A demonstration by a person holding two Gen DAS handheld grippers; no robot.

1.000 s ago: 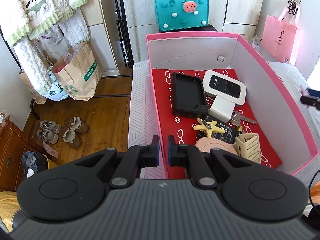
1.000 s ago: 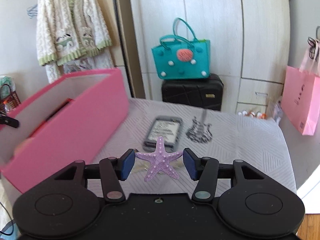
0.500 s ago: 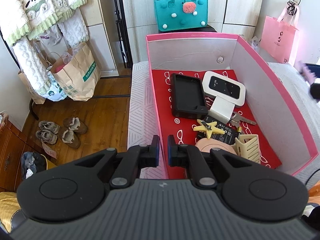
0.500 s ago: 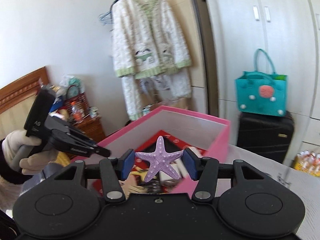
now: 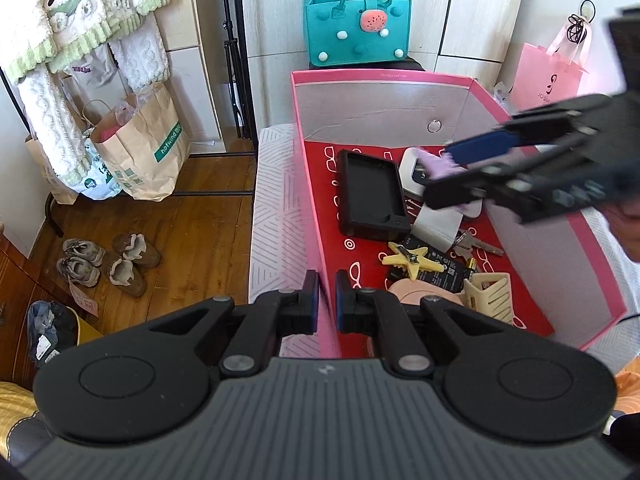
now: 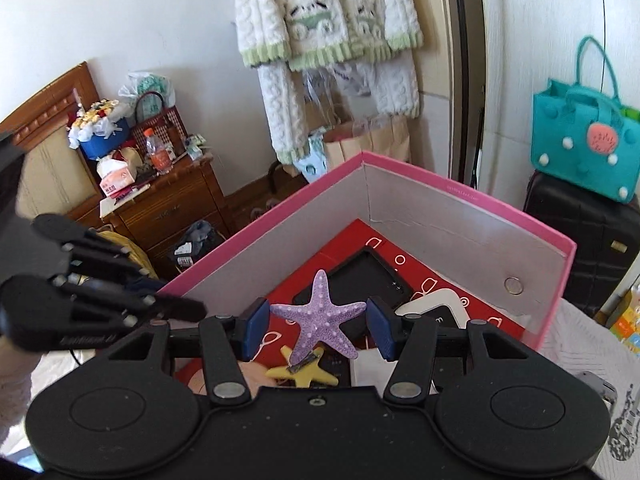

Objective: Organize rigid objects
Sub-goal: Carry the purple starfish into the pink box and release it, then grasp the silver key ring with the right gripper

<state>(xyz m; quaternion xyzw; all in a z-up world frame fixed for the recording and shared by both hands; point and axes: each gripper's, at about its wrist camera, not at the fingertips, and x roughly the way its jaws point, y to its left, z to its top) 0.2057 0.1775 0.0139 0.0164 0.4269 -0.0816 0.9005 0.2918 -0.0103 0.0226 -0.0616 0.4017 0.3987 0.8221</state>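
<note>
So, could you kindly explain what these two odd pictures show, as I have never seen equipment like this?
A person holds a two-finger gripper in each hand, and each gripper carries a wide-angle camera looking along its fingers; the black shape at the bottom of each picture is the gripper itself. The left gripper is shut and empty, at the near wall of the pink box. The right gripper is shut on a purple starfish above that box; the left view also catches it from the side. In the box lie a black case, a white device, a yellow star, keys and a beige hair claw.
</note>
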